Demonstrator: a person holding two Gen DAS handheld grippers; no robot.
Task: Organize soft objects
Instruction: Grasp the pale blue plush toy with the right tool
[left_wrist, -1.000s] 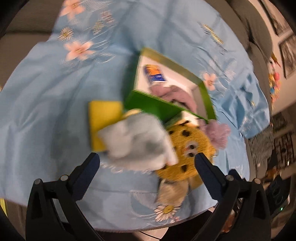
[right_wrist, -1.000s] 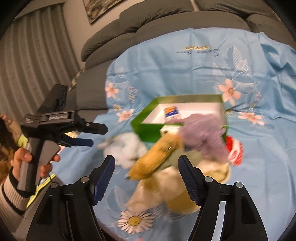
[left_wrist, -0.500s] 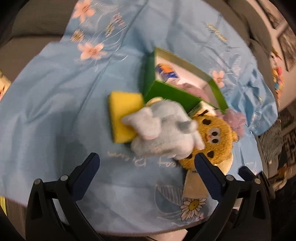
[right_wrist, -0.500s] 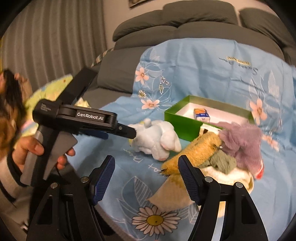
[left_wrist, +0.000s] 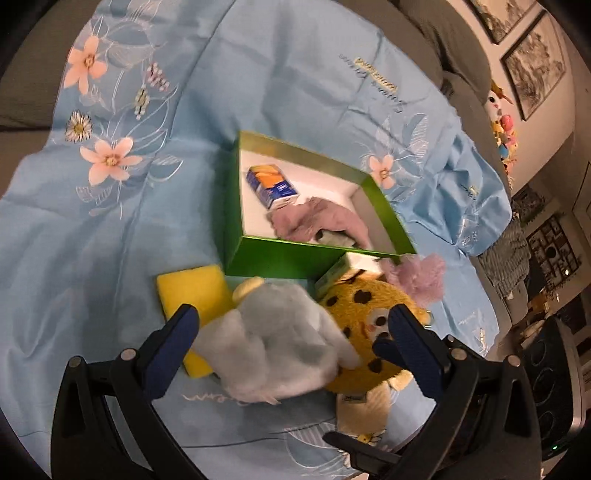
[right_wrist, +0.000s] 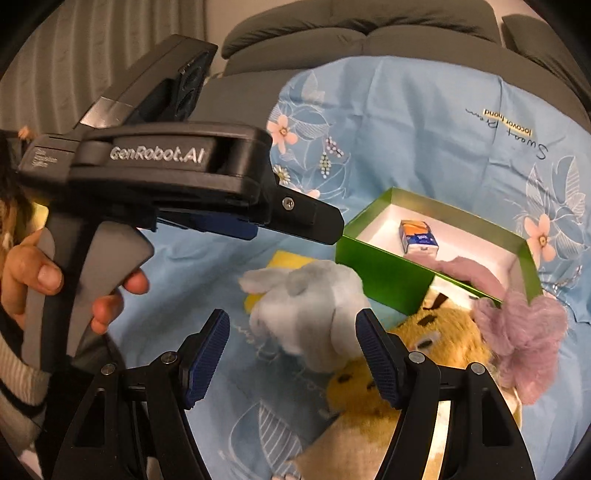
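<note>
Right tool (right_wrist: 291, 354) frames fluffy pale-grey plush (right_wrist: 310, 306).

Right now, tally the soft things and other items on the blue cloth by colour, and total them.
Pale grey-blue: 1, plush toy
Yellow: 2, sponge and spotted plush toy
Purple: 2, fluffy piece in the box, fluffy piece outside it
Green: 1, box
Blue and orange: 1, small packet
Total: 7

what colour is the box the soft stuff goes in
Green box outside, white inside; left wrist view shows it best.
</note>
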